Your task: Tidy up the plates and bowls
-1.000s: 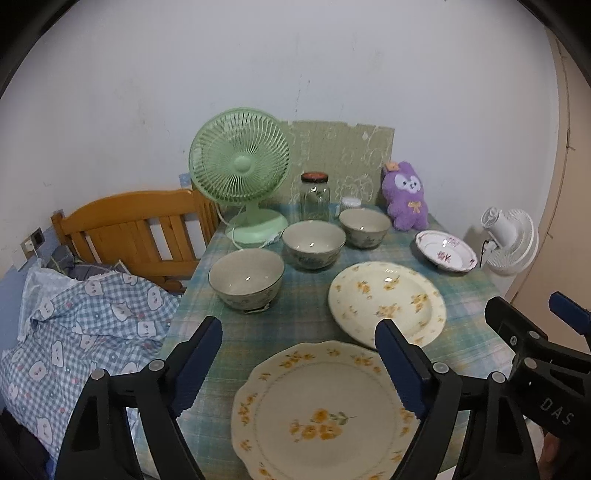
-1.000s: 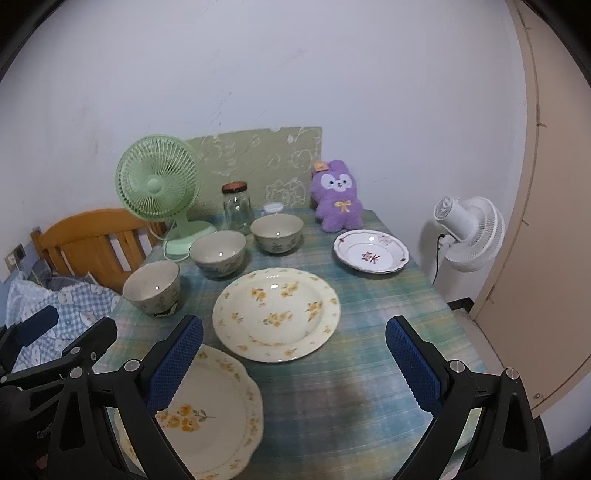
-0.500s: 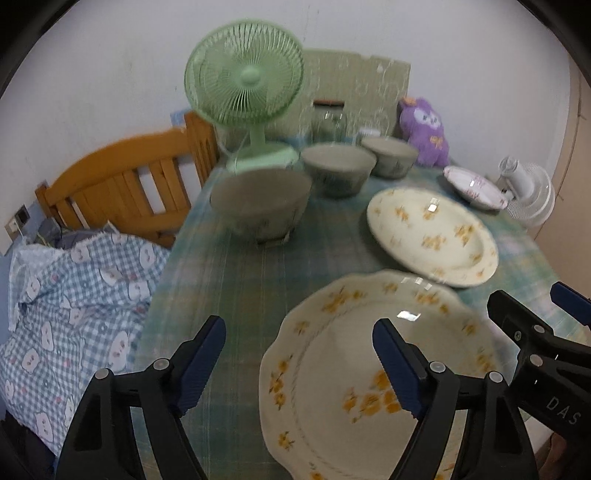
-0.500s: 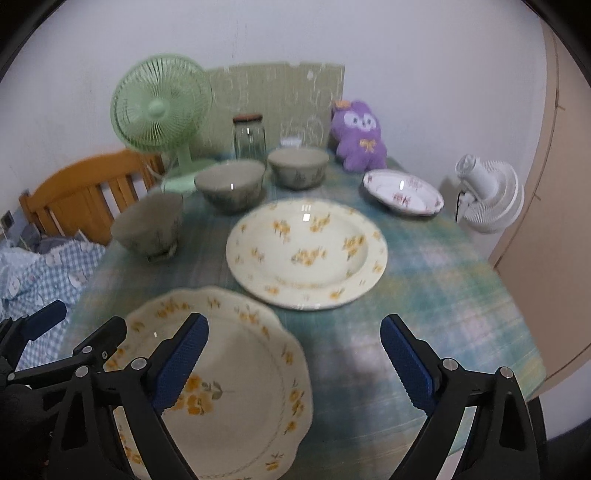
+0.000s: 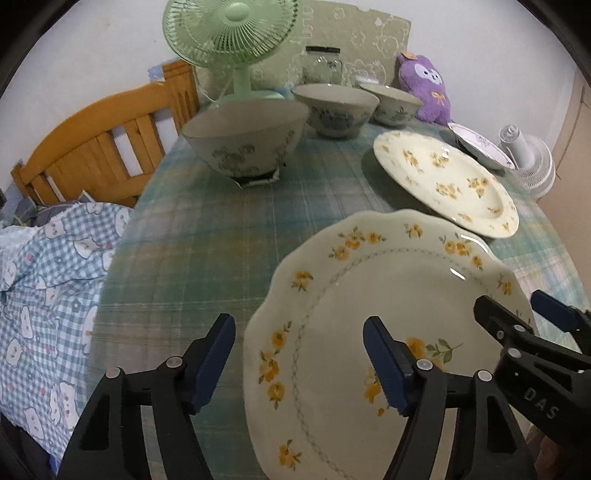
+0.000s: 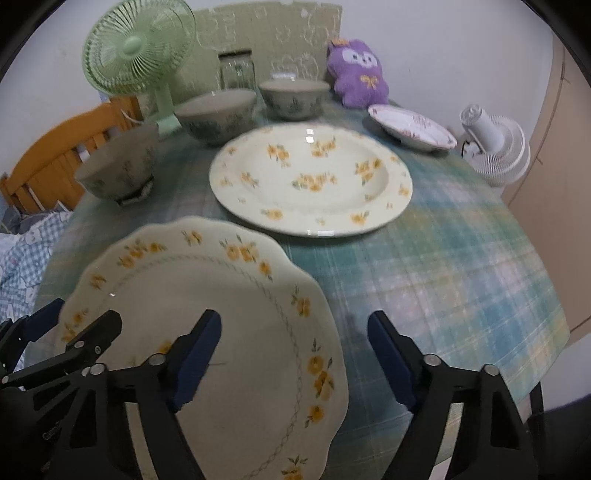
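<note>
Scalloped floral plate (image 5: 388, 332) lies nearest, round plate (image 6: 310, 177) beyond, three bowls (image 5: 245, 144) behind.

White wall (image 5: 92, 55), wooden bed frame (image 5: 103, 147)

This is a lived-in room of a home, part dining corner, part bedroom. A table (image 6: 461, 266) under a blue-green plaid cloth carries flowered plates and bowls. At its far edge stand a green desk fan (image 5: 229, 33), a glass jar (image 5: 322, 65) and a purple plush toy (image 6: 357, 74). To the left, a wooden bed frame (image 5: 92, 147) holds checked bedding (image 5: 48, 280). A white fan (image 6: 498, 147) sits at the right.
</note>
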A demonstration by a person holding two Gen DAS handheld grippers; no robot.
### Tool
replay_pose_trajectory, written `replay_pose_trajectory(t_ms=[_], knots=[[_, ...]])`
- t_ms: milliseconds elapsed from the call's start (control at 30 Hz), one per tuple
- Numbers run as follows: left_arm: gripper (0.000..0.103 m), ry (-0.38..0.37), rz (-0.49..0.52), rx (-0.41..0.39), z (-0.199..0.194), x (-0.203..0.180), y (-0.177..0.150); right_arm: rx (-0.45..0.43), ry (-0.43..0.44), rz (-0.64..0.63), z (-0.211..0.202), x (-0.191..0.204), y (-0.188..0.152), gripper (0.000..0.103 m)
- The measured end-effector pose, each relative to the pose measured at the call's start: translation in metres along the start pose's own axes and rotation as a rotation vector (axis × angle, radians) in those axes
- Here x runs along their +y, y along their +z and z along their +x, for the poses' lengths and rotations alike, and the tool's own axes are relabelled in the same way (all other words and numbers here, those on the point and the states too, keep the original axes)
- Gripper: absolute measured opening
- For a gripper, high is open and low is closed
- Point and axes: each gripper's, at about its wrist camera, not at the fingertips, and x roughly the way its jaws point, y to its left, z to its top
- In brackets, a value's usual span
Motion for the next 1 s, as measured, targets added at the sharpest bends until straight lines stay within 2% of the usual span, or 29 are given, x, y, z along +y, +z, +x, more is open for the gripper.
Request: replay_pose_trajectory(t_ms=[133, 267, 367, 500, 800, 1000], knots=[[0.066, -0.025, -0.006, 0.046, 0.008, -0.002, -0.001, 0.039, 0.000, 0.006, 0.009, 0.000, -0.002, 0.070], [0.066, -0.038, -0.018, 0.055, 0.010, 0.001, 0.001, 0.073, 0.010, 0.010, 0.014, 0.001, -0.003, 0.060], [0.067, -0.037, -0.006, 0.050, 0.010, 0.000, 0.000, 0.078, 0.003, 0.018, 0.015, 0.002, -0.003, 0.060], [0.074, -0.062, 0.003, 0.055, 0.013, 0.000, -0.002, 0.069, -0.008, 0.023, 0.015, 0.002, -0.003, 0.060], [0.073, -0.058, -0.024, 0.096, 0.008, -0.002, -0.001, 0.103, 0.016, 0.037, 0.011, -0.001, -0.003, 0.060], [0.071, -0.038, 0.003, 0.079, -0.015, -0.019, 0.004, 0.097, 0.020, 0.047, -0.005, -0.012, 0.001, 0.060]])
